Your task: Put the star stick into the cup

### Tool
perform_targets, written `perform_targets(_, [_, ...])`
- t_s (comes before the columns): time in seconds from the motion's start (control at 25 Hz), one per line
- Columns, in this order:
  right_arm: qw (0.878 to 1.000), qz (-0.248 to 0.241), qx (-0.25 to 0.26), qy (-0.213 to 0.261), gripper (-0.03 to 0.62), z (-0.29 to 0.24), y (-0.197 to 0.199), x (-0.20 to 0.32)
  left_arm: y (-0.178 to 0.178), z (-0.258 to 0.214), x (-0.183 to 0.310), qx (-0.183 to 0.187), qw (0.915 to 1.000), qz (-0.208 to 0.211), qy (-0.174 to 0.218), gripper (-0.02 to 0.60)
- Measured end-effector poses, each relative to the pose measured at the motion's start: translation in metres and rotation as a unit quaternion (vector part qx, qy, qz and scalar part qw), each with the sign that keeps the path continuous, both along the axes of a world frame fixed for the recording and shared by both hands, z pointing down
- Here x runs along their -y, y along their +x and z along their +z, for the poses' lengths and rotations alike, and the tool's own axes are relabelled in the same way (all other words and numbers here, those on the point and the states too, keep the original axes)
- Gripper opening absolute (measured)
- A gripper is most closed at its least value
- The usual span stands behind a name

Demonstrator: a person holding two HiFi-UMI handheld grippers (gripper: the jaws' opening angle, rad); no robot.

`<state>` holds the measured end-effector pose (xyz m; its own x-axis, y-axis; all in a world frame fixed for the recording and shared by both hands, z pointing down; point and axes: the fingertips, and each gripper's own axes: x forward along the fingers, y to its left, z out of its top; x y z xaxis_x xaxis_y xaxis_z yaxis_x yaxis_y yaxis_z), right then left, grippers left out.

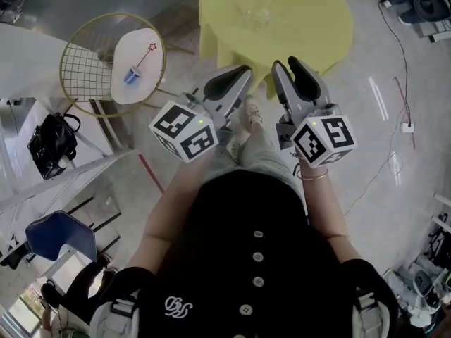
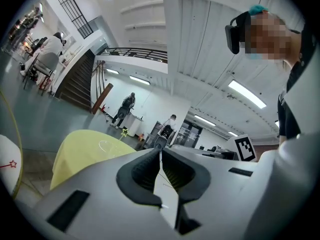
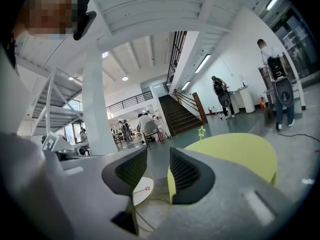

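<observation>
The star stick [image 1: 143, 57] is a thin, pale rod tipped with a small red-outlined star. It slants across the small white bench [image 1: 144, 84], the star towards the edge nearest the yellow bench [image 1: 310, 20]. Its lower end meets the blue cup [image 1: 132, 75], but it is too small to tell whether it sits inside. Both tools are held up well apart from it. The left tool [image 2: 160, 152] is clenched, pads together with nothing between them. The right tool [image 3: 158, 151] is released, its jaws apart and empty. A yellow-green star [image 3: 201, 132] stands above the yellow bench.
</observation>
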<state>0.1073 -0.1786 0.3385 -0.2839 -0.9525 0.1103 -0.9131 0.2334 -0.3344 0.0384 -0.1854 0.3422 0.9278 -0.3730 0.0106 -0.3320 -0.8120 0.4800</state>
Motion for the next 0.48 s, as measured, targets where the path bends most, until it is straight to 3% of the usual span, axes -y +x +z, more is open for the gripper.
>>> perform_targets(0.48, [1.0, 0.02, -0.011, 0.022, 0.018, -0.018, 0.0, -0.038, 0.007, -0.012, -0.035, -0.006, 0.9991, 0.037, 0.017, 0.023])
